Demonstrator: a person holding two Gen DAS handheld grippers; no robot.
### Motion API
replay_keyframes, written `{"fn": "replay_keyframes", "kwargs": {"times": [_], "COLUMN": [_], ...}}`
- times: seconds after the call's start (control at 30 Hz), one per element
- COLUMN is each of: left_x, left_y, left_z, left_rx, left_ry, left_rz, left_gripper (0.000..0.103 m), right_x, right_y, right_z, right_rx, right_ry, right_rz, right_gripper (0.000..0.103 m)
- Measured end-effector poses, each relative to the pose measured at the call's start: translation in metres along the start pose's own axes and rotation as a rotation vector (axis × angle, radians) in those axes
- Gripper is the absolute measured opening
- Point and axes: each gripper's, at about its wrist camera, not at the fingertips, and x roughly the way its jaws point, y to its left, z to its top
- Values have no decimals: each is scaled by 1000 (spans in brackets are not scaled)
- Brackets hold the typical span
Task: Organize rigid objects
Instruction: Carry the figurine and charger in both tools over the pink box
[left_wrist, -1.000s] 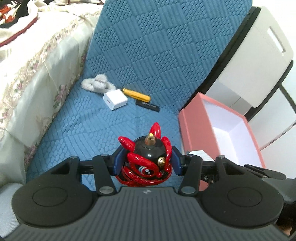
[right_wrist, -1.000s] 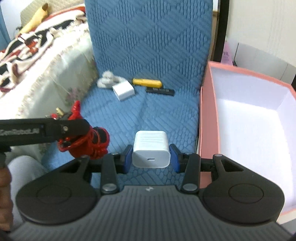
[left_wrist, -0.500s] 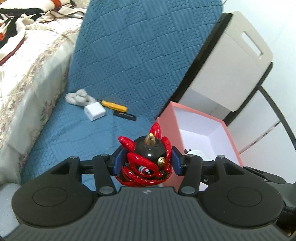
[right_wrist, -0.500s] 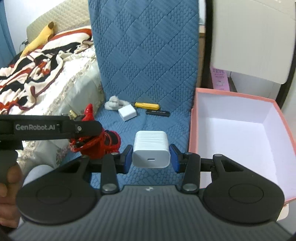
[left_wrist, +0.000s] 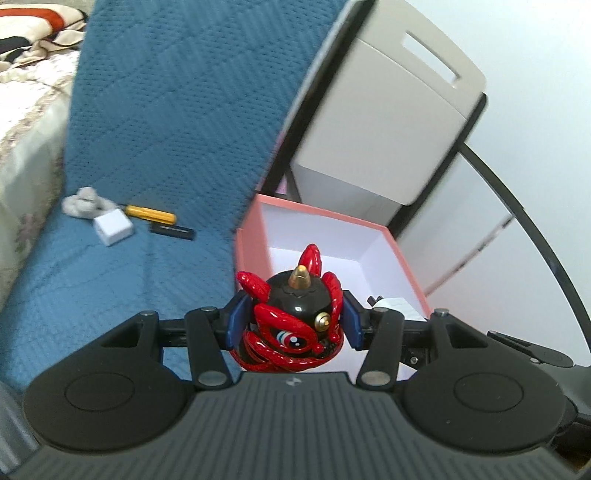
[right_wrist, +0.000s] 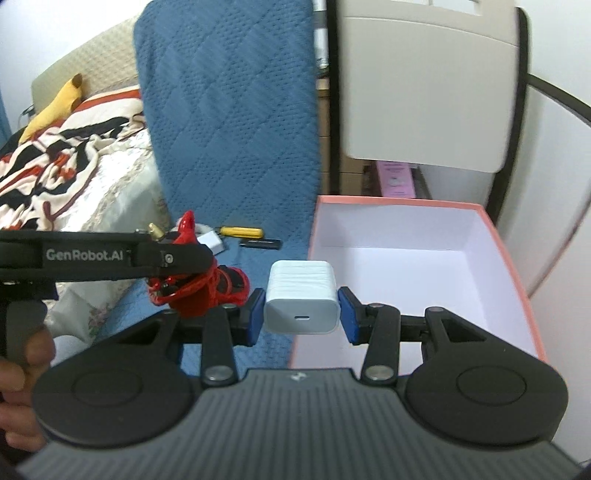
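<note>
My left gripper is shut on a red and black toy figure with a gold horn, held in the air at the near left corner of the pink box. My right gripper is shut on a white charger cube, held just left of the pink box, whose white inside shows nothing in it. The toy figure and the left gripper's arm show at the left of the right wrist view. Another white charger cube, a yellow tool and a black stick lie on the blue mat.
A white fluffy lump lies beside the far charger. A bed with a patterned blanket borders the mat on the left. A beige cabinet stands behind the box. A person's hand grips the left tool.
Both grippers have risen and moved right toward the pink box, each keeping its object. The box now fills more of both views and the items on the mat look farther away.
</note>
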Motion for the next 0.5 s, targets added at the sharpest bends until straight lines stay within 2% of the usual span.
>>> {"fn": "replay_keyframes", "kwargs": {"times": [0.23,0.5], "left_x": [21,66], "left_y": [-39,-63], "left_z": [-7,-15], "left_rx": [34,48], "left_ry": [21,75], "left_rz": [-34,-40], "left_gripper": [58,58], "right_x": [-14,-5], "right_y": [-42,-90], "right_z": [-8,-18], "right_rx": [54,124], "right_ry": [-7,21], "right_rz": [-48,-77], "right_gripper": [45,45]}}
